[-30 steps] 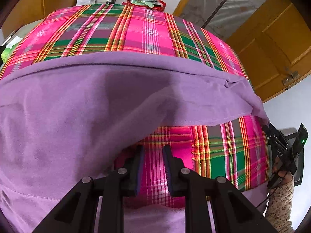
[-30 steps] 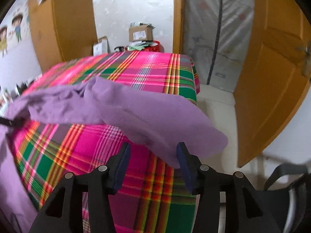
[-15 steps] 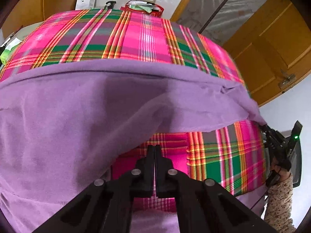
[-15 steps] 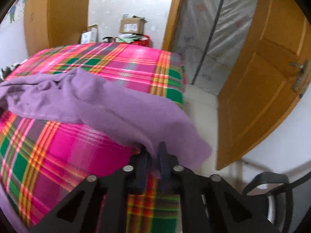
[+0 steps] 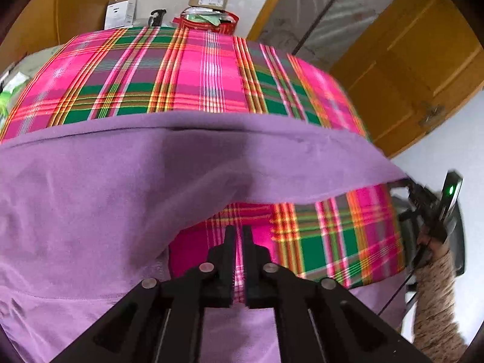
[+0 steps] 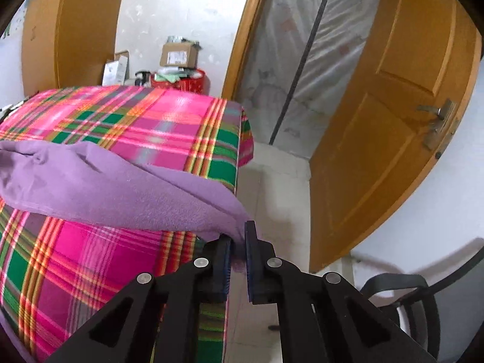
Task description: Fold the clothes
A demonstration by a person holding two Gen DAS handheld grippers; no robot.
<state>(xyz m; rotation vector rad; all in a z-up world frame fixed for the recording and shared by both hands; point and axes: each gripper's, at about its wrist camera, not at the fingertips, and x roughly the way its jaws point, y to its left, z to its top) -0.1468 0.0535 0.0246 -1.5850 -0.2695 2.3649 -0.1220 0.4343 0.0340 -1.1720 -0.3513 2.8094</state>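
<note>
A room with orange wooden doors and stacked cardboard boxes is recorded; a table is covered by a pink and green plaid cloth. A purple fleece garment is spread across that cloth, its near portion draped over the table's front edge. One corner of the garment is clamped in the right gripper, whose jaws have just been closing onto it; that corner is lifted clear of the cloth at the table's right edge, judged to prepare a fold. The left gripper is held over bare plaid just beside the garment's hem, its jaws having just parted slightly, a narrow gap showing and nothing gripped
</note>
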